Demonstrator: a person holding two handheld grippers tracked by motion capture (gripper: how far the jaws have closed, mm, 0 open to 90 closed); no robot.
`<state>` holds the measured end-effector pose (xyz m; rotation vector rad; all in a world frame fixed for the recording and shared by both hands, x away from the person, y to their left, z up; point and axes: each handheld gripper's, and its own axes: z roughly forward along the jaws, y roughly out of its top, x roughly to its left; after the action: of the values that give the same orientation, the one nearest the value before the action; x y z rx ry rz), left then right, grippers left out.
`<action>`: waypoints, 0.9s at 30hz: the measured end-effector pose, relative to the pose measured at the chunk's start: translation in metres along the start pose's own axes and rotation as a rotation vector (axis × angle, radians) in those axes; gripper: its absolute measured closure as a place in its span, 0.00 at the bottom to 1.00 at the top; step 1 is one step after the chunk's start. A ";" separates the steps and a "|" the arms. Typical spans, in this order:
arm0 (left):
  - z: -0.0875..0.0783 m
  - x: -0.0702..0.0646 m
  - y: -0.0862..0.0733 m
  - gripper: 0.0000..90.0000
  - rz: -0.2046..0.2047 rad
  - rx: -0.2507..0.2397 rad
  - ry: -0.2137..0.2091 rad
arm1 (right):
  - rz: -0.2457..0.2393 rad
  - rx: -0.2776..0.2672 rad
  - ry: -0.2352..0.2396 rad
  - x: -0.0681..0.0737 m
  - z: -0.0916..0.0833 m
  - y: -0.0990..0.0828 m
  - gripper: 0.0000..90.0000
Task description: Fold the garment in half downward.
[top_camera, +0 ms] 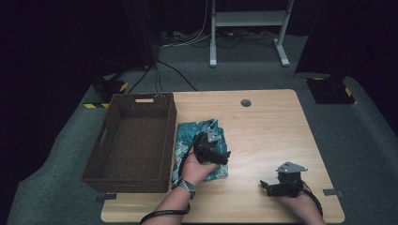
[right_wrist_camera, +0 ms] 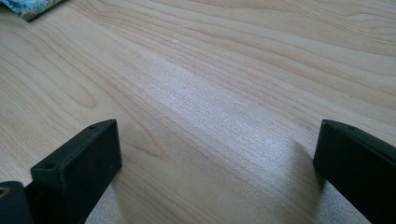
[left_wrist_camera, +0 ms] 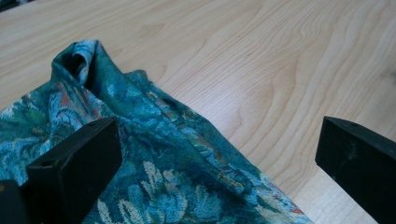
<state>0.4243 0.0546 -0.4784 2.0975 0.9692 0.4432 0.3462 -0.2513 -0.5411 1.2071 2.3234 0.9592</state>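
Observation:
A folded teal patterned cloth [top_camera: 186,134] lies on the wooden table [top_camera: 267,126], right beside a brown wicker basket [top_camera: 136,180]. My left gripper [top_camera: 220,156] hovers low over the cloth's right part, open. In the left gripper view the cloth [left_wrist_camera: 154,154] lies under the left jaw, and its bunched edge runs between the wide-apart jaws of the gripper [left_wrist_camera: 219,140]. My right gripper [top_camera: 266,186] rests near the table's front right, open. In its own view the gripper [right_wrist_camera: 217,140] spans bare wood, with a cloth corner [right_wrist_camera: 32,7] at the top left.
The basket's inside looks bare. A round cable hole [top_camera: 245,102] sits near the table's far edge. Beyond the table stand a white desk frame [top_camera: 246,18], floor cables and two black boxes with yellow-striped tape [top_camera: 328,89].

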 end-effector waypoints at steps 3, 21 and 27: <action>0.003 0.003 -0.001 0.00 -0.024 0.005 0.015 | -0.001 0.000 -0.001 0.000 0.000 0.000 0.01; 0.045 0.007 -0.005 0.05 -0.037 0.126 0.067 | 0.000 0.000 0.001 0.000 0.000 0.000 0.01; 0.055 0.000 -0.005 0.06 -0.011 0.160 0.072 | -0.001 0.000 0.002 0.000 0.000 0.000 0.01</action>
<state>0.4533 0.0296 -0.5177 2.2308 1.0887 0.4507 0.3463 -0.2514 -0.5410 1.2053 2.3257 0.9607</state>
